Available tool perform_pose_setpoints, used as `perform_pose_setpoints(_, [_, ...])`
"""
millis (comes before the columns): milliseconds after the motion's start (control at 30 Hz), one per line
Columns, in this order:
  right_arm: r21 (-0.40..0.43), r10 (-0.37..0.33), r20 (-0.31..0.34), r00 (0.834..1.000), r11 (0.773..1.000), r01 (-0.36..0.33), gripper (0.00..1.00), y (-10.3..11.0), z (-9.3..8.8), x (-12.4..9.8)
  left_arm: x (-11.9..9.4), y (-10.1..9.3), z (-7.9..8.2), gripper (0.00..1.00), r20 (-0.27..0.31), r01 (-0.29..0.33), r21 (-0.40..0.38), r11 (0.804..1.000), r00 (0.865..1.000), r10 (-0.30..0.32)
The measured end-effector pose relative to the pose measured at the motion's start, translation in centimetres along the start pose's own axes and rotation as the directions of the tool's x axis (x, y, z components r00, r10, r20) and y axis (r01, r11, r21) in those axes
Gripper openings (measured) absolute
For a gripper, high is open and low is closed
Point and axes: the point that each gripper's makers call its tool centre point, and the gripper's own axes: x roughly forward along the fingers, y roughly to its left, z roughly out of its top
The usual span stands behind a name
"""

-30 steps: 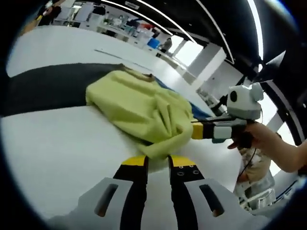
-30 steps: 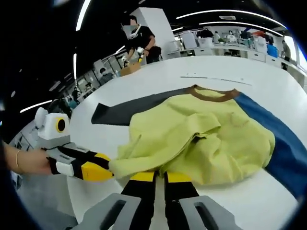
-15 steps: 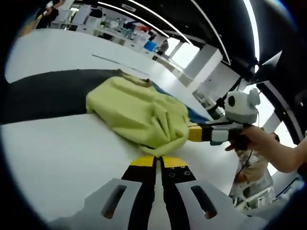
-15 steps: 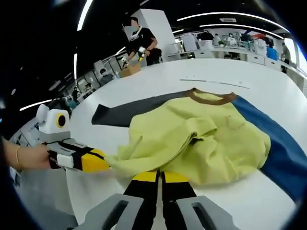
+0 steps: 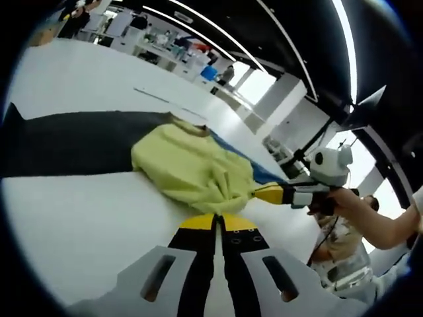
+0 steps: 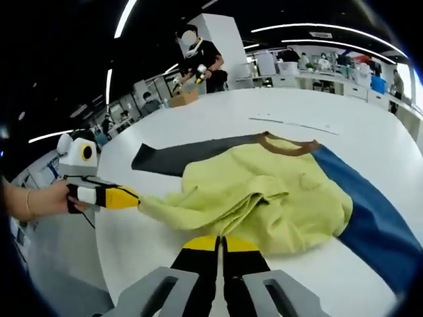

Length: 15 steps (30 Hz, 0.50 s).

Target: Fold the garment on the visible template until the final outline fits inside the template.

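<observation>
Pulled further apart since earlier, left gripper (image 5: 216, 221) and right gripper (image 6: 218, 242) each pinch the crumpled yellow-green cloth garment's (image 6: 264, 198) near hem, stretching it.

Garment (image 6: 264, 198) bunched on the table (image 6: 370, 125), across the template strip (image 6: 178, 157) running from 10 o'clock to 4 o'clock in the right gripper view. Right gripper (image 6: 221, 241) at 6 o'clock on the hem, left gripper (image 6: 135, 197) at 9 o'clock. In the left gripper view, left gripper (image 5: 217, 221) at 6 o'clock, right gripper (image 5: 259, 193) at 3 o'clock
</observation>
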Motion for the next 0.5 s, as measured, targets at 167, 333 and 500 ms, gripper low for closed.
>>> perform_pose_setpoints(167, [-0.013, 0.0, 0.014, 1.0, 1.0, 0.0, 0.0, 0.0, 0.4, -1.4, -0.9, -0.5, 1.0, 0.0, 0.003, 0.012, 0.002, 1.0, 1.0, -0.012])
perform_pose_setpoints(333, [-0.007, -0.022, 0.041, 0.999, 1.0, 0.022, 0.0, -0.5, 1.1, -2.7, -1.6, -0.4, 2.1, 0.0, 0.003, 0.006, 0.002, 1.0, 1.0, -0.006])
perform_pose_setpoints(500, [-0.017, -0.045, 0.048, 0.998, 0.999, 0.045, 0.0, -1.1, 1.4, -4.0, -2.5, -0.5, 3.6, 0.0, 0.029, 0.012, 0.001, 1.0, 1.0, -0.012])
